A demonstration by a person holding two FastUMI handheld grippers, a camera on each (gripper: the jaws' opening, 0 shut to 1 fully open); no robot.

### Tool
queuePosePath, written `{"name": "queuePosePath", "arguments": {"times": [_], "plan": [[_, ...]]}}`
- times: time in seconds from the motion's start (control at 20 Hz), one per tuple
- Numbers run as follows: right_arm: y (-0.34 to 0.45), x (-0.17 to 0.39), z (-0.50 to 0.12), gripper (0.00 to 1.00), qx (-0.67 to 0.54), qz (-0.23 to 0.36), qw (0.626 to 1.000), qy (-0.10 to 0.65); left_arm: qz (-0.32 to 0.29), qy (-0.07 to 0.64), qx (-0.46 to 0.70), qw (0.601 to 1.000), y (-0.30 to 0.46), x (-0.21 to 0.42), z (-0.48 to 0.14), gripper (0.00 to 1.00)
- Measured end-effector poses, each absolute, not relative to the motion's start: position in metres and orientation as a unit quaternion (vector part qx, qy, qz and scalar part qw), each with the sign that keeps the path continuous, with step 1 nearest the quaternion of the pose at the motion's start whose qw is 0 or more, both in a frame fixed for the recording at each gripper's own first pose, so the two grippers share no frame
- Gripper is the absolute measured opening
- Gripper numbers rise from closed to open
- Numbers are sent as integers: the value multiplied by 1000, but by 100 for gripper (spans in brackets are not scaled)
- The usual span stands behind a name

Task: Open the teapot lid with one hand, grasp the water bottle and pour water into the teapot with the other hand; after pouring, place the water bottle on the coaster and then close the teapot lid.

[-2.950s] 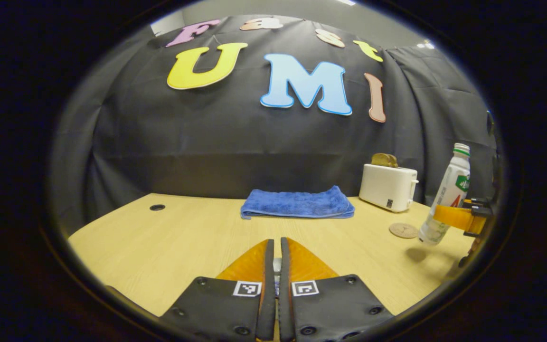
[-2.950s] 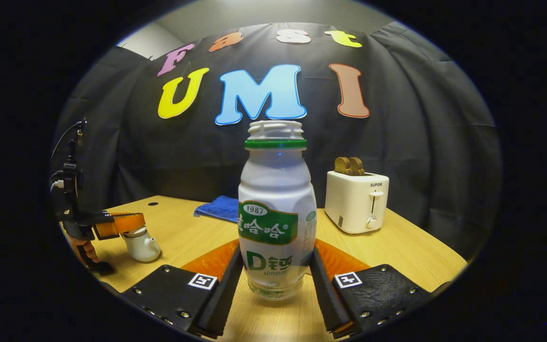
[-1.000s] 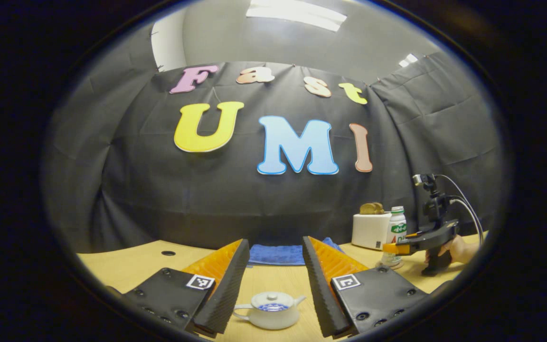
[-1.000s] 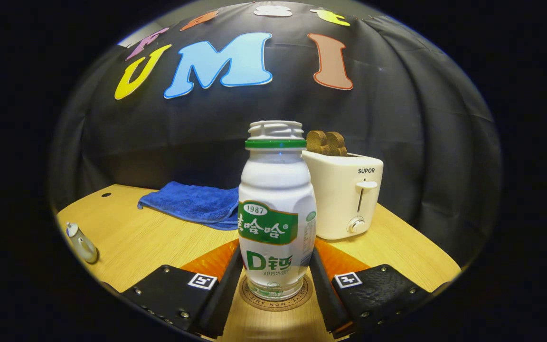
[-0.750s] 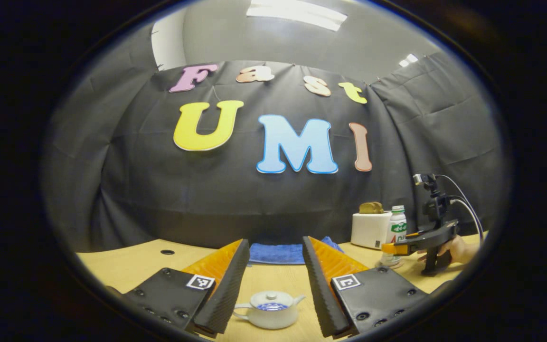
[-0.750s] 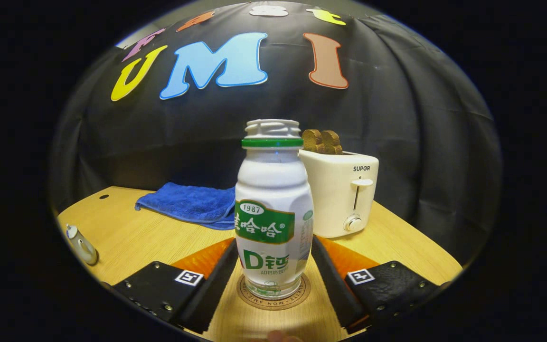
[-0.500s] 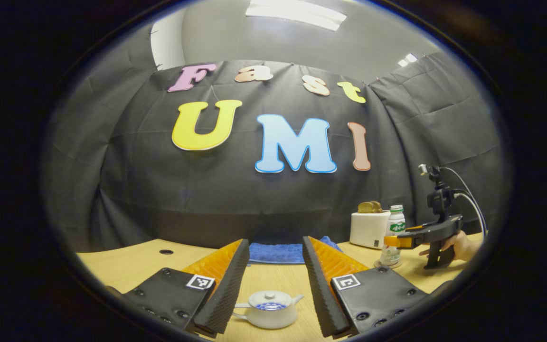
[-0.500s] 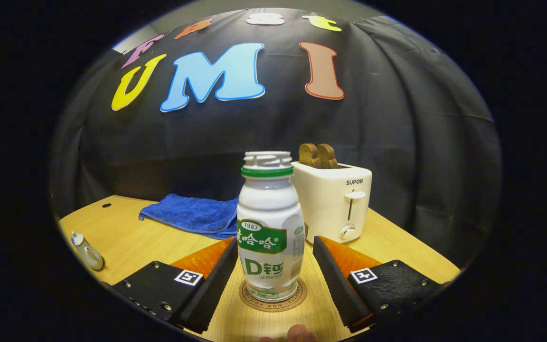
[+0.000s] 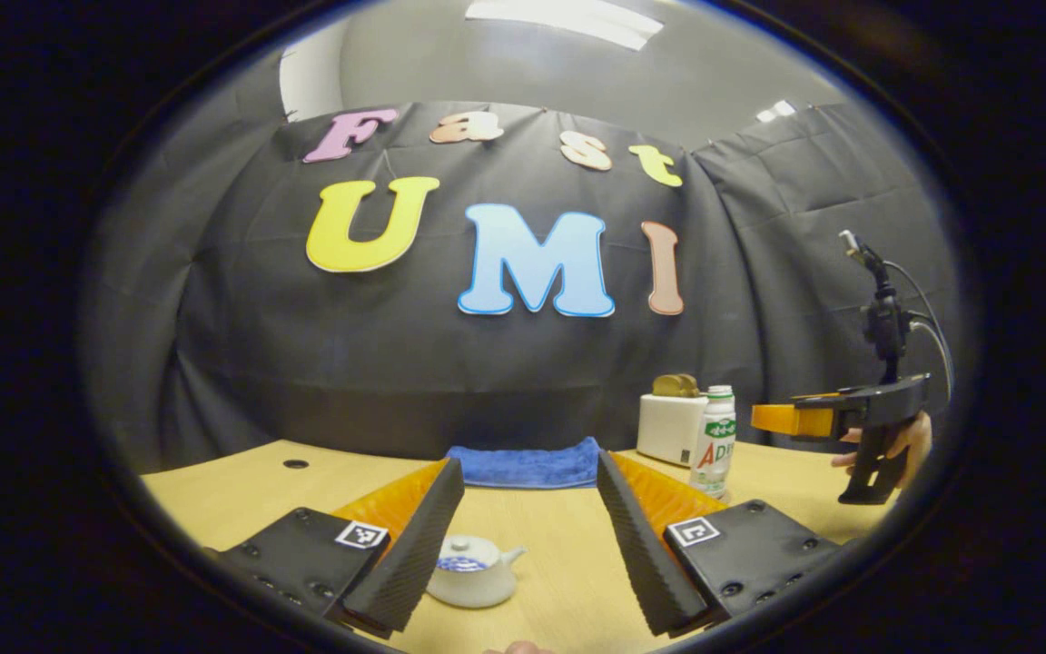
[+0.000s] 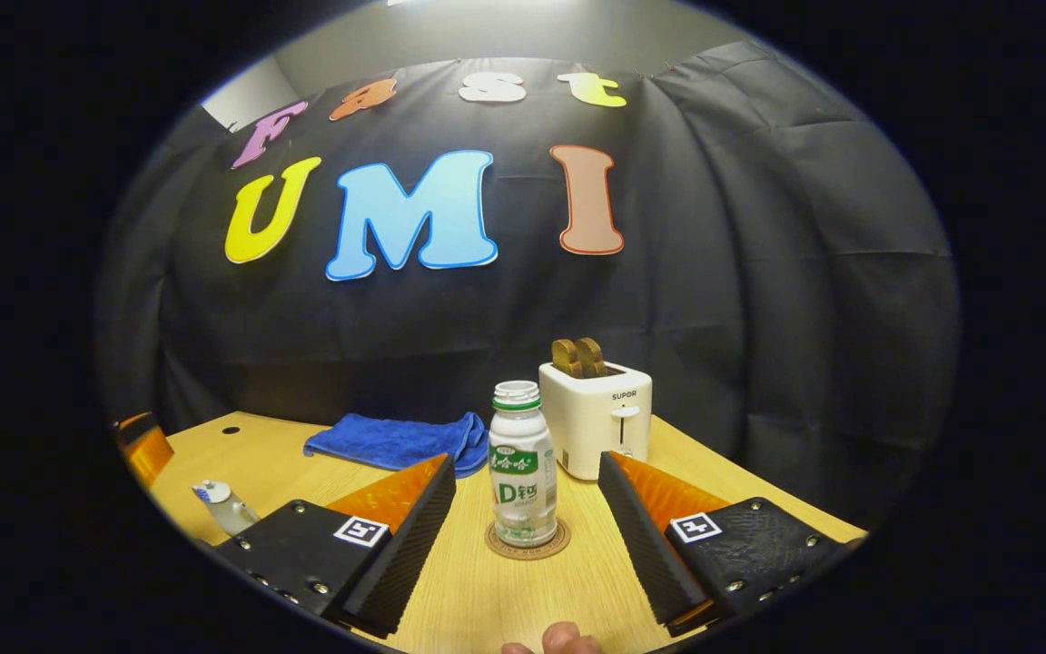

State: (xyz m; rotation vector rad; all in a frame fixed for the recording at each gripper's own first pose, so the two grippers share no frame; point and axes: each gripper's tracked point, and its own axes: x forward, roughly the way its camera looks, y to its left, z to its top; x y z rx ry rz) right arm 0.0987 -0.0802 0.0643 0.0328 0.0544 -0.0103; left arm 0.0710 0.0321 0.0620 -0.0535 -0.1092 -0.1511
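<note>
- Table [image 10: 269, 472]: pale wood, cable hole near far left edge; black cloth wall behind.
- Towel [image 10: 391, 440]: blue, folded, at back of table.
- Toaster [image 10: 596, 421]: white, two slices standing in slots, just behind bottle.
- Right gripper [image 10: 527, 513]: spread wide, empty, touching nothing; bottle ahead between the fingers, apart from both. Seen from the left gripper view raised at far right, held by a hand [image 9: 895, 445].
- Left gripper [image 9: 527, 536]: spread wide, empty; teapot low between fingers, close to the left one, contact unclear.
- Bottle [image 10: 523, 477]: upright on coaster, uncapped.
- Teapot [image 9: 471, 570]: white, lid on, spout to right.
- Coaster [image 10: 527, 548]: round, under bottle.
</note>
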Motion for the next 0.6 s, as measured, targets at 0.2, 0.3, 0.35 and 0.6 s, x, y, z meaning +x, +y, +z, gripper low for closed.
{"name": "queuePosePath", "arguments": {"times": [0.2, 0.3, 0.35, 0.6], "plan": [[-61, 44, 39, 97, 17, -4, 999, 38, -79, -27, -33, 996, 6, 42, 47, 100], [-51, 24, 28, 97, 9, -3, 999, 38, -68, -32, -21, 997, 0, 25, 49, 100], [-47, 15, 20, 97, -1, -7, 999, 41, -66, -35, -16, 997, -4, 18, 51, 100], [-20, -13, 4, 97, -15, 7, 999, 37, -31, -26, -3, 999, -11, -5, 33, 100]]}}
